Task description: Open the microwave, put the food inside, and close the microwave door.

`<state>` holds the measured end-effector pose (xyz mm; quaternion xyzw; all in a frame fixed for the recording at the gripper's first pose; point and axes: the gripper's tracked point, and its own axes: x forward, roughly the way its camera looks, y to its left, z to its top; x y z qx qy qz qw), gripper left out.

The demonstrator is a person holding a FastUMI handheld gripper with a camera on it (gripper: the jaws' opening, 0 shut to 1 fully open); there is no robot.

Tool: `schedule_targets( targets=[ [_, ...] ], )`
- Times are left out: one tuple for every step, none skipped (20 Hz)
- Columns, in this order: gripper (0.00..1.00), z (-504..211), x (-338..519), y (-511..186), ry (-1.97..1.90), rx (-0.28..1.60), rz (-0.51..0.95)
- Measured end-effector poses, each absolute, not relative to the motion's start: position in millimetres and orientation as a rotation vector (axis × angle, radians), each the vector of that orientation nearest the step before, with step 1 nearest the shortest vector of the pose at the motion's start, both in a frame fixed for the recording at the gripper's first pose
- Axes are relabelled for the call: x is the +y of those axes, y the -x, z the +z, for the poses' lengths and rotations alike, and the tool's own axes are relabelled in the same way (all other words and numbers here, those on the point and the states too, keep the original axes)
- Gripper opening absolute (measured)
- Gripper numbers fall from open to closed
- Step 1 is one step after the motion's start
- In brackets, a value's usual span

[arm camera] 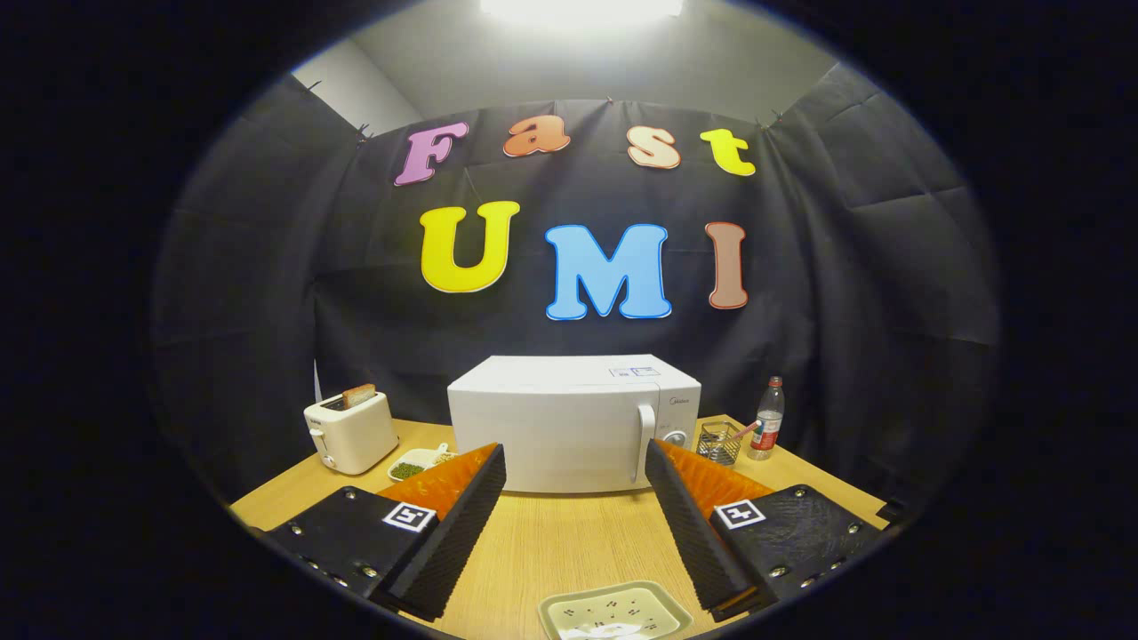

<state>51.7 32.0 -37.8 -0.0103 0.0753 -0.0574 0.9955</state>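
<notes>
A white microwave point(569, 422) stands on the wooden table point(551, 542) beyond my fingers, its door shut and its vertical handle point(644, 443) on the right side of the door. My gripper point(576, 467) is open, with nothing between the fingers, and hovers over the table well short of the microwave. A pale green square plate point(613, 612) with a little white food on it lies on the table between the fingers, close under me.
A white toaster point(350, 433) with a slice of bread in it stands left of the microwave. A small dish of green bits point(412, 466) lies beside it. Right of the microwave are a glass cup point(718, 442) and a plastic bottle point(769, 418).
</notes>
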Motion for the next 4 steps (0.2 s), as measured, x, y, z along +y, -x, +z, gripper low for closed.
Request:
schedule_targets(
  targets=[
    [0.98, -36.1, 31.6, -47.0, 0.027, 0.147, -0.118],
    [0.98, -36.4, 32.4, -44.5, 0.035, 0.145, -0.117],
    [0.98, -37.2, 33.3, -42.0, 0.042, 0.149, -0.116],
    [0.98, -38.4, 34.0, -39.6, 0.051, 0.153, -0.114]
  ],
)
